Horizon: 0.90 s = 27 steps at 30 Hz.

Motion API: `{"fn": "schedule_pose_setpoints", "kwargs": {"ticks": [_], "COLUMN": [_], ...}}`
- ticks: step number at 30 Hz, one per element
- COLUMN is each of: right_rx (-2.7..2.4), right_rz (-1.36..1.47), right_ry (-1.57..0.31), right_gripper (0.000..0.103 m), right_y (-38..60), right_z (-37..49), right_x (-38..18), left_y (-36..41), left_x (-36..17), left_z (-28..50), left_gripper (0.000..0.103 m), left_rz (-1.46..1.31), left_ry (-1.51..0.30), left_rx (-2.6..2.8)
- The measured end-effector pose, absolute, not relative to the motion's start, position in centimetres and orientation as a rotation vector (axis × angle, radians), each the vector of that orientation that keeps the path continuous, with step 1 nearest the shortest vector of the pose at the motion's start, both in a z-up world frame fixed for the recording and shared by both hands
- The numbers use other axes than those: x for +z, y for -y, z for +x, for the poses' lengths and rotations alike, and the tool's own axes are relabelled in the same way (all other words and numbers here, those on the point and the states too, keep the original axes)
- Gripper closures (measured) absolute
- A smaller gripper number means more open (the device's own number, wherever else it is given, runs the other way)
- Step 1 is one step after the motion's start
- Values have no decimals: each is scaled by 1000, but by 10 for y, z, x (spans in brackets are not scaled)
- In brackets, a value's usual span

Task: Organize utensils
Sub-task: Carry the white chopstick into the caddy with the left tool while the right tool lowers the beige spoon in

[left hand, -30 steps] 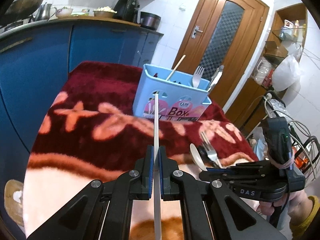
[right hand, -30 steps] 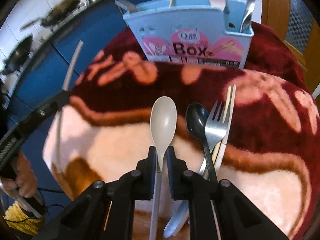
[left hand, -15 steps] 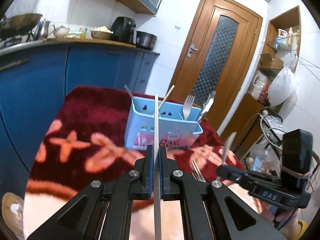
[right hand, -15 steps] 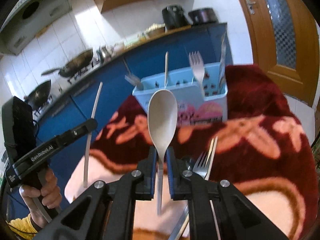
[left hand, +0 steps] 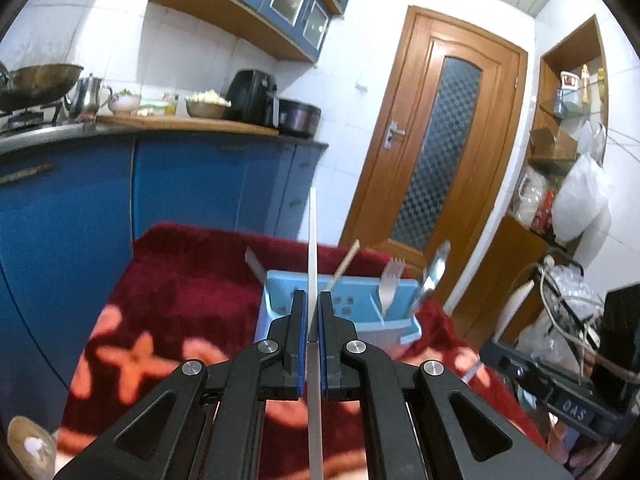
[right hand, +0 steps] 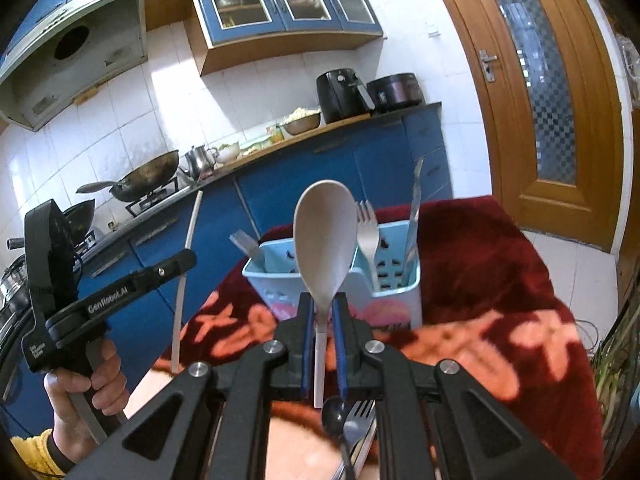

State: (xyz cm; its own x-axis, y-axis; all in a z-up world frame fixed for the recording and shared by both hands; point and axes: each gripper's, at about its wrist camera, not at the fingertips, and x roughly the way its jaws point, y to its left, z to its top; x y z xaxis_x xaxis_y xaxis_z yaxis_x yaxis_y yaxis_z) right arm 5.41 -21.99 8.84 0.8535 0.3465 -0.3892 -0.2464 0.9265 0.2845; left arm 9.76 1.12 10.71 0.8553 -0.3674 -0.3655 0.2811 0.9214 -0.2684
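My left gripper [left hand: 313,300] is shut on a thin white chopstick [left hand: 312,236] that sticks up past its fingertips. In the right wrist view the same chopstick [right hand: 191,224] shows at the left, held up off the table. My right gripper [right hand: 323,304] is shut on the handle of a beige spoon [right hand: 324,232], bowl upward, above the blanket. Beyond both stands a light blue utensil box [left hand: 360,314] [right hand: 400,282] holding a fork [right hand: 367,232], a metal utensil and a wooden stick. A black spoon [right hand: 334,420] and a fork [right hand: 360,418] lie under my right gripper.
A red floral blanket [right hand: 500,280] covers the table. Blue cabinets [left hand: 188,188] with a counter of pans, a kettle and an air fryer [right hand: 340,96] stand behind. A wooden door [left hand: 440,152] is at the right, and a hand [right hand: 84,384] grips the left tool.
Both grippers have risen and tipped upward. The beige spoon has come up off the blanket, and the box now sits lower in both views.
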Motion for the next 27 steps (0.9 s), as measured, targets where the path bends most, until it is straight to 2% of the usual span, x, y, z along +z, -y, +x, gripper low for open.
{"fn": "schedule_pose_setpoints", "kwargs": {"ticks": [13,27], "right_rx": [270,158], "right_rz": [192,100], "right_ry": [-374,-278], "right_gripper": [92,92], "right_y": [228,226], "right_z": [78,114], "right_x": [104,117], "left_y": [5,25], "left_x": [129,96], "left_z": [153,187], "left_gripper": [98,98], "left_rz": [-240,-178], "left_ry": [-242,-151], "left_rx": [-287,-180]}}
